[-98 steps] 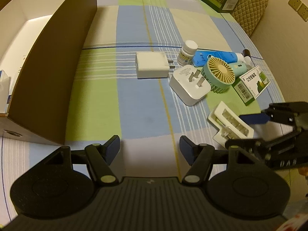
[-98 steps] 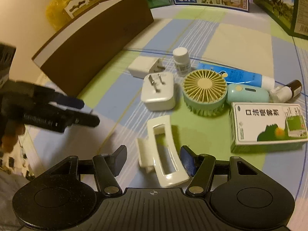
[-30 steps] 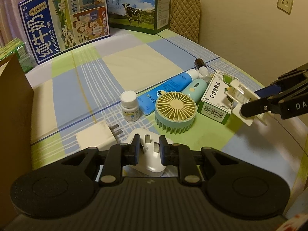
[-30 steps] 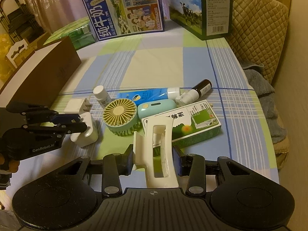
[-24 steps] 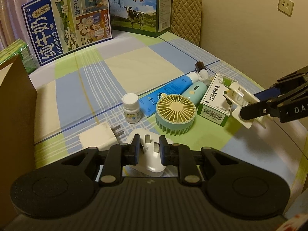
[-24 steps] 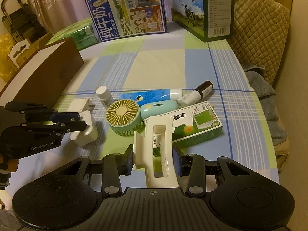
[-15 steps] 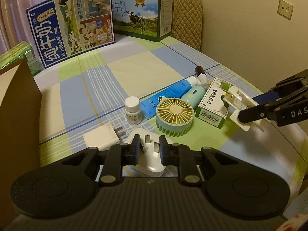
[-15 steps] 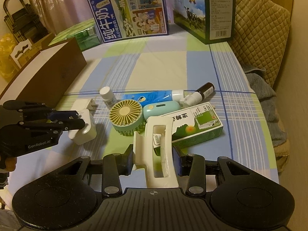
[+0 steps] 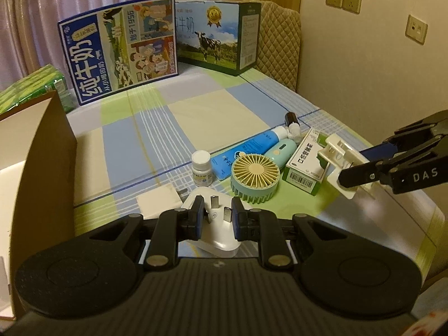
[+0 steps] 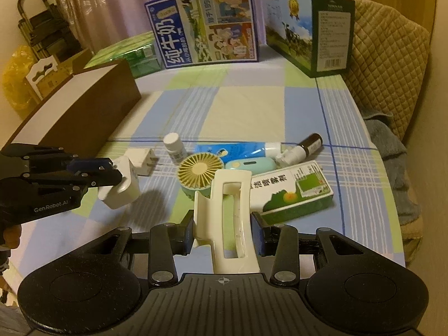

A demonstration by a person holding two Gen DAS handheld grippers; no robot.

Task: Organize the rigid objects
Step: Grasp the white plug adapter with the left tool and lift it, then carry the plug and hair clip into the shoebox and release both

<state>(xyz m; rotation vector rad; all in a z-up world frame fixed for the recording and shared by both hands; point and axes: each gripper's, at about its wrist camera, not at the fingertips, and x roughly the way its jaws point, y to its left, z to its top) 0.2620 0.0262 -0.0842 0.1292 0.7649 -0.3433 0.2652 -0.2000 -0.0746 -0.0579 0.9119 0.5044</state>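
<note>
Left claw pinching a white plug, right claw pinching a cream hair clip (both lifted above the bed).

Two white plug adapters; one cream hair claw clip; one handheld fan; one pill bottle; one blue tube; one medicine carton; one brown spray bottle; two milk cartons.
</note>
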